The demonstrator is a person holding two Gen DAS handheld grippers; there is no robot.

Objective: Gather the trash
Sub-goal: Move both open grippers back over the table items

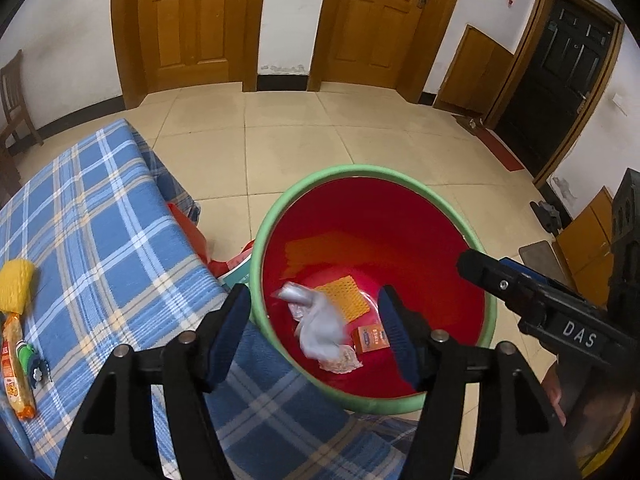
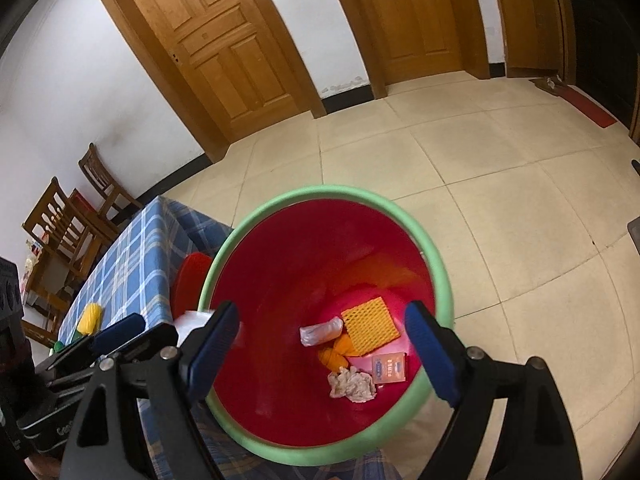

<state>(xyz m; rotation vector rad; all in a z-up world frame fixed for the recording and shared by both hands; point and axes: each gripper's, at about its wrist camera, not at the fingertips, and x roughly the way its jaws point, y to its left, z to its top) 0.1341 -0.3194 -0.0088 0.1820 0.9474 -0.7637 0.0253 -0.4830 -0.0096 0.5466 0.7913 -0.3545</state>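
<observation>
A red bin with a green rim [image 1: 276, 216] [image 2: 442, 280] stands on the floor against the table's corner. My left gripper [image 1: 312, 336] hovers over it, open, and a blurred grey-white plastic bag [image 1: 322, 326] is loose in the air between its fingers, touching neither pad. In the right wrist view the same bag [image 2: 190, 322] shows white beside the left gripper [image 2: 120, 336]. My right gripper [image 2: 324, 350] [image 1: 520, 292] is open over the bin with nothing between its fingers. Inside lie a yellow foam net [image 2: 370, 324], a clear wrapper [image 2: 320, 330], a crumpled tissue [image 2: 352, 386] and a small orange box [image 2: 388, 368].
The table with a blue plaid cloth [image 1: 100, 220] holds a yellow foam net [image 1: 16, 284], an orange snack packet [image 1: 16, 368] and a green item [image 1: 34, 360]. A red object [image 2: 190, 280] sits between table and bin. Wooden chairs [image 2: 68, 224] stand beyond the table. Tiled floor stretches behind the bin.
</observation>
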